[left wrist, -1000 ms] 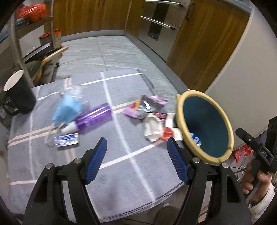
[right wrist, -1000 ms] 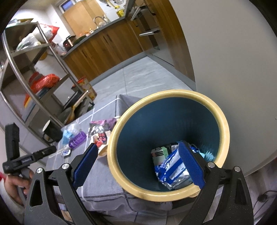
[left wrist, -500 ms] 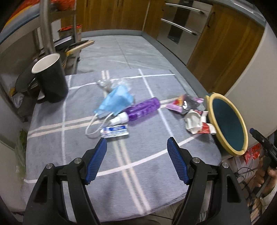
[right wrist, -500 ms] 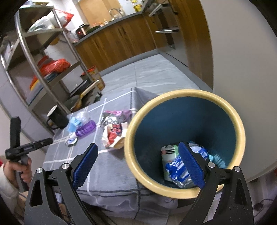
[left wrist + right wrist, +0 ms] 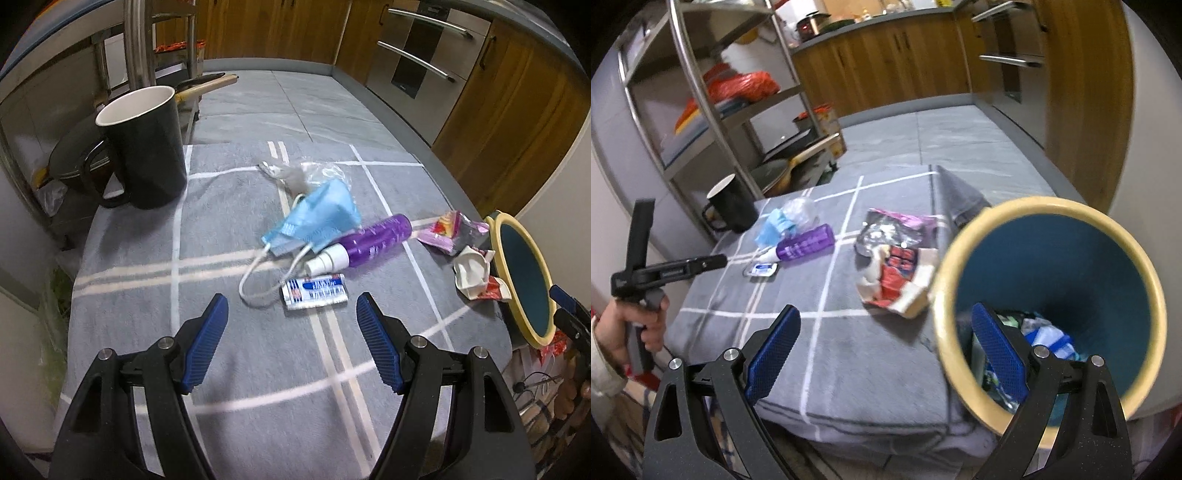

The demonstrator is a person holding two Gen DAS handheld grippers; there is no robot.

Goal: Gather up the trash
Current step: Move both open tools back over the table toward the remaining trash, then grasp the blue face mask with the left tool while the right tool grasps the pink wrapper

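Observation:
My left gripper [image 5: 291, 325] is open and empty, above the grey cloth just short of a small blue-and-white wrapper [image 5: 316, 291]. Behind it lie a purple spray bottle [image 5: 369, 242], a blue face mask [image 5: 317, 218] and a clear plastic scrap [image 5: 306, 171]. To the right are a pink wrapper [image 5: 448, 230] and crumpled white-and-red packaging [image 5: 474, 273]. The teal bin with a yellow rim [image 5: 1052, 306] stands at the table's right edge, with trash inside. My right gripper [image 5: 886, 347] is open and empty beside the bin's rim. The packaging [image 5: 894, 277] lies ahead of it.
A black mug [image 5: 146, 147] stands at the table's far left corner. A metal shelf rack [image 5: 701, 110] with pans and bags is behind it. Wooden cabinets [image 5: 905, 55] line the back wall. The grey checked cloth [image 5: 258, 369] covers the table.
My left gripper has swung left and closer to the mask, bottle and small wrapper. My right gripper has shifted left, so the bin now sits at the right of its view.

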